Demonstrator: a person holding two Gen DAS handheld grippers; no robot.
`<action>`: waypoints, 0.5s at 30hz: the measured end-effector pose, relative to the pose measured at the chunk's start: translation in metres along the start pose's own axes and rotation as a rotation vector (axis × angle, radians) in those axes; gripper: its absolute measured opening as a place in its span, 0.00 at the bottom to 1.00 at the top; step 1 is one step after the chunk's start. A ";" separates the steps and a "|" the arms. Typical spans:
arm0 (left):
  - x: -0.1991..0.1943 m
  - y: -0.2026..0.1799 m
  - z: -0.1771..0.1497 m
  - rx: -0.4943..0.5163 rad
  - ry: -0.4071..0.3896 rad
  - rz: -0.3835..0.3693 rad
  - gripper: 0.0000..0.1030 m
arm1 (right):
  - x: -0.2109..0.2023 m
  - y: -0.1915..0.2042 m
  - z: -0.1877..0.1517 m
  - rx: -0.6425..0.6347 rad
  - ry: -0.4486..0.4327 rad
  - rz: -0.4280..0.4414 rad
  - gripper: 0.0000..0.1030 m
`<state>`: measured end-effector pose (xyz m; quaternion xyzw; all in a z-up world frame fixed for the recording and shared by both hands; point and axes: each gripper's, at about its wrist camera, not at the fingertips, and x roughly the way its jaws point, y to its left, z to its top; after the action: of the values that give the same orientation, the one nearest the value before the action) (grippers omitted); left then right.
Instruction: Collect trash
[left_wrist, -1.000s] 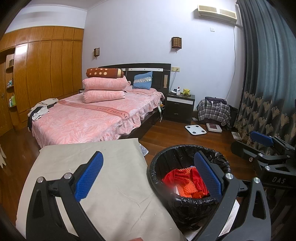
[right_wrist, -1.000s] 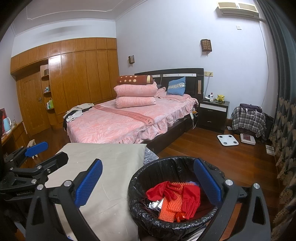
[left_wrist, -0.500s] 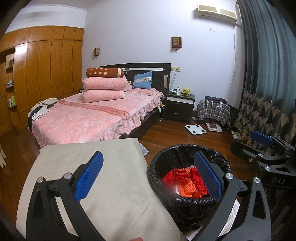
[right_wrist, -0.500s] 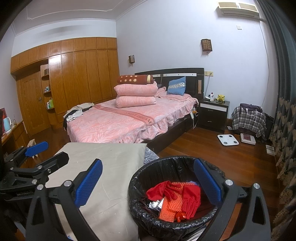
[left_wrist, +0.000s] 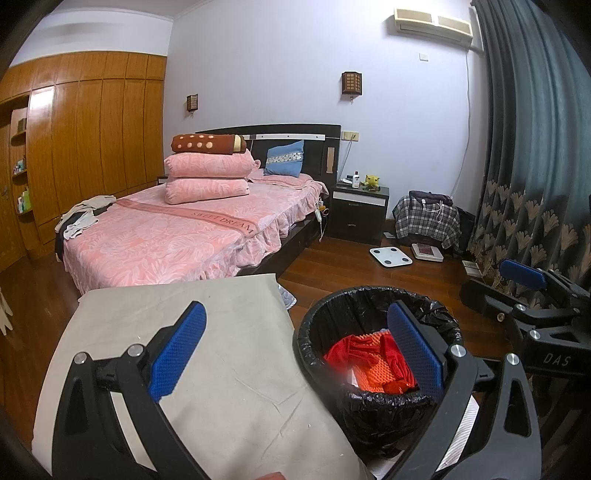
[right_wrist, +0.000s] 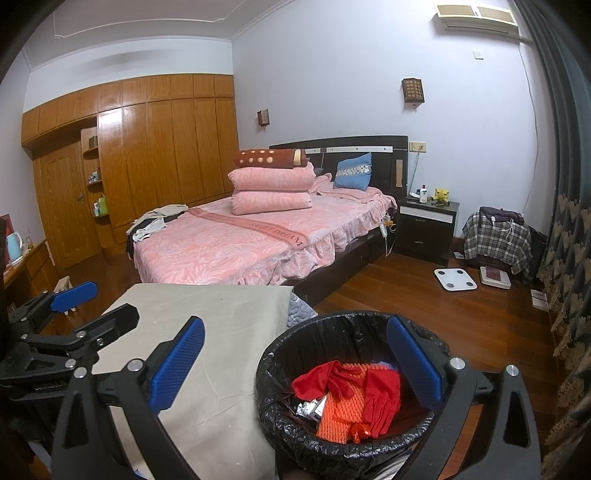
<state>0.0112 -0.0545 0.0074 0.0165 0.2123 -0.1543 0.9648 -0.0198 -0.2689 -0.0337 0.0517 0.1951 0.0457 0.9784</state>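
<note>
A black-lined trash bin (left_wrist: 321, 332) (right_wrist: 280, 354) stands on the floor beside a cloth-covered table (left_wrist: 207, 387) (right_wrist: 221, 332). Inside it lie red plastic (right_wrist: 347, 376), an orange foam net (right_wrist: 340, 410) (left_wrist: 369, 380) and a bit of silver foil (right_wrist: 308, 408). My left gripper (left_wrist: 295, 347) hovers open over the table edge and the bin, holding nothing. My right gripper (right_wrist: 295, 358) is likewise open and bare above the bin. Each gripper shows at the edge of the other's view: the right gripper (left_wrist: 524, 291) and the left gripper (right_wrist: 70, 314).
A pink-covered bed (left_wrist: 177, 229) fills the middle of the room, with a dark nightstand (left_wrist: 358, 210) to its right. A white scale (left_wrist: 389, 256) and a plaid-covered bundle (left_wrist: 428, 219) sit on the wood floor. Curtains (left_wrist: 535, 166) hang at right, a wooden wardrobe (right_wrist: 147, 155) at left.
</note>
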 end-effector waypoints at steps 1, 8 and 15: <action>0.000 0.000 0.000 0.001 0.000 0.000 0.93 | 0.000 0.000 0.000 0.001 0.000 0.000 0.94; 0.000 -0.001 0.000 0.001 0.002 0.000 0.93 | 0.000 0.000 0.000 0.001 0.001 0.000 0.94; 0.000 0.000 0.000 0.000 0.001 0.000 0.93 | 0.001 0.000 -0.001 0.000 0.005 -0.002 0.94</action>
<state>0.0108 -0.0548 0.0076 0.0168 0.2126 -0.1541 0.9648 -0.0193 -0.2688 -0.0353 0.0513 0.1974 0.0450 0.9779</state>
